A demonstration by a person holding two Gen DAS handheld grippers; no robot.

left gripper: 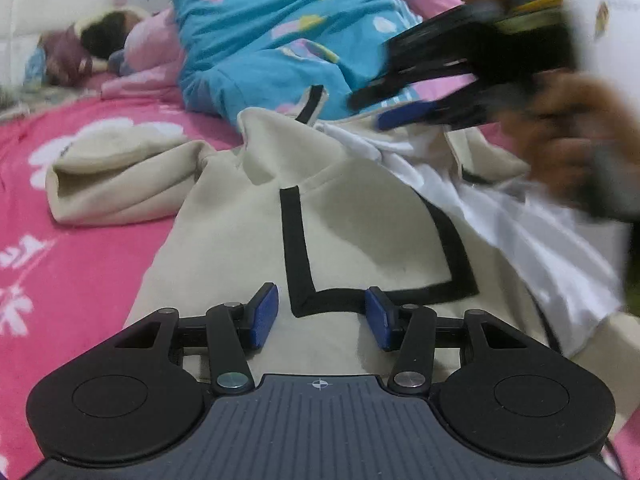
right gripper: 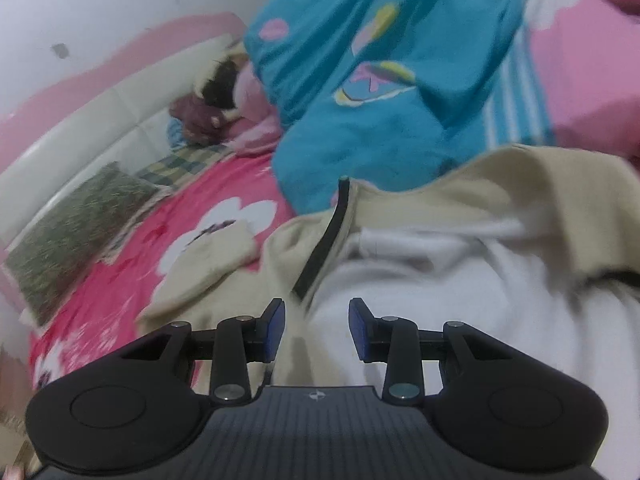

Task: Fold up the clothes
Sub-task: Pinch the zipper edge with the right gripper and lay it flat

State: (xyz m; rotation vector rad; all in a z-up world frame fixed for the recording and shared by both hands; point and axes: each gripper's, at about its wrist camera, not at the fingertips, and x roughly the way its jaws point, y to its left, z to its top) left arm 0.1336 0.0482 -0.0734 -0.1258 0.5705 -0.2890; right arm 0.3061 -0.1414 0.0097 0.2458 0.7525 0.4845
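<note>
Just ahead of the left tool [left gripper: 321,317], spread across the bed, lies the beige garment [left gripper: 224,248] with black trim, its black-edged pocket outline reaching back between the blue pads. Those pads stand partly apart with nothing gripped; the cloth lies beneath them, not pinched. One bunched sleeve [left gripper: 116,184] trails off to the left of this tool. A white garment [left gripper: 540,236] lies over the beige one to the right and farther ahead.

Above that white cloth, up and to the right of the left tool, the right tool [left gripper: 384,110] hangs blurred, carried by a hand [left gripper: 572,148]. From its own camera the right tool [right gripper: 316,330] has its pads partly apart and empty, with the white cloth [right gripper: 440,304] and a black-trimmed beige edge below.

Beyond both tools sits a heaped blue quilt [left gripper: 280,36] on the pink flowered sheet [left gripper: 80,280]. Far left of the right tool lies a green cushion [right gripper: 76,236] against the white headboard [right gripper: 100,128].
</note>
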